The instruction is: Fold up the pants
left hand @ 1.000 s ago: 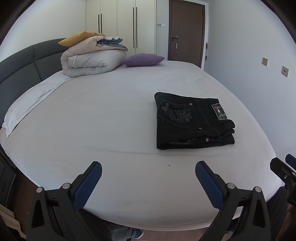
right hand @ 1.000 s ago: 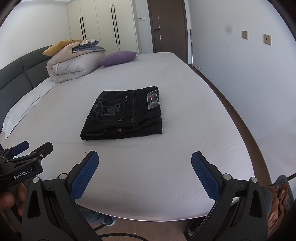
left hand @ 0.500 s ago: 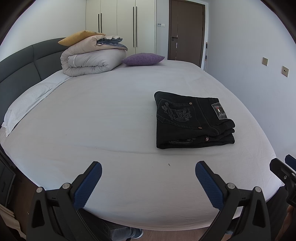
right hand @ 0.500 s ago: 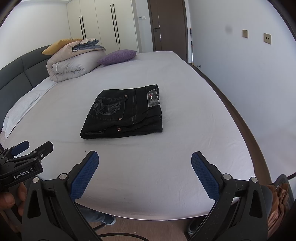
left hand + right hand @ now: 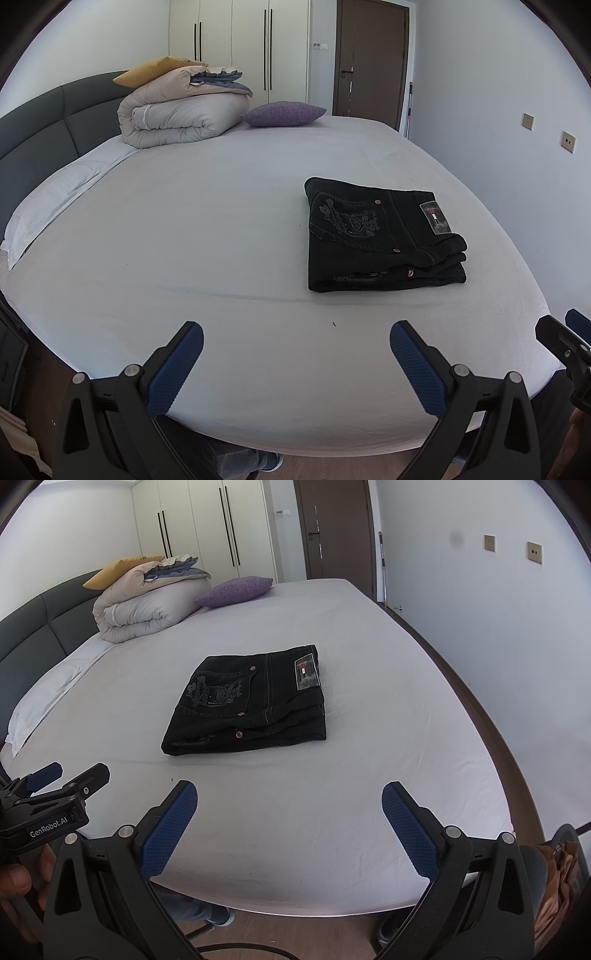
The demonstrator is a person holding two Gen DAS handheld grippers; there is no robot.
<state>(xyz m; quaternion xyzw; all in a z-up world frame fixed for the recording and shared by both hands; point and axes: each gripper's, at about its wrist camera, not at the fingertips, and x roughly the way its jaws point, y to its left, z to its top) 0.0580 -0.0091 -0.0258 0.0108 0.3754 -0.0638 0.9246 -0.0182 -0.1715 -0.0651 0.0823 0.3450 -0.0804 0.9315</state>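
A pair of black jeans (image 5: 380, 236) lies folded into a compact rectangle on the white bed sheet (image 5: 207, 236), a back pocket and label facing up. It also shows in the right wrist view (image 5: 247, 705). My left gripper (image 5: 295, 332) is open and empty over the bed's near edge, well short of the jeans. My right gripper (image 5: 290, 794) is open and empty, also back from the jeans. The left gripper shows at the left edge of the right wrist view (image 5: 59, 779).
A rolled duvet (image 5: 181, 110), a yellow pillow (image 5: 155, 70) and a purple cushion (image 5: 282, 113) sit at the head of the bed by the grey headboard (image 5: 44, 125). A wall (image 5: 498, 627) runs close along the bed's right side. Wooden floor (image 5: 295, 934) lies below the near edge.
Both grippers have drawn back slightly from the bed; the jeans sit a little farther away in view. The jaws stay open and the jeans have not moved.
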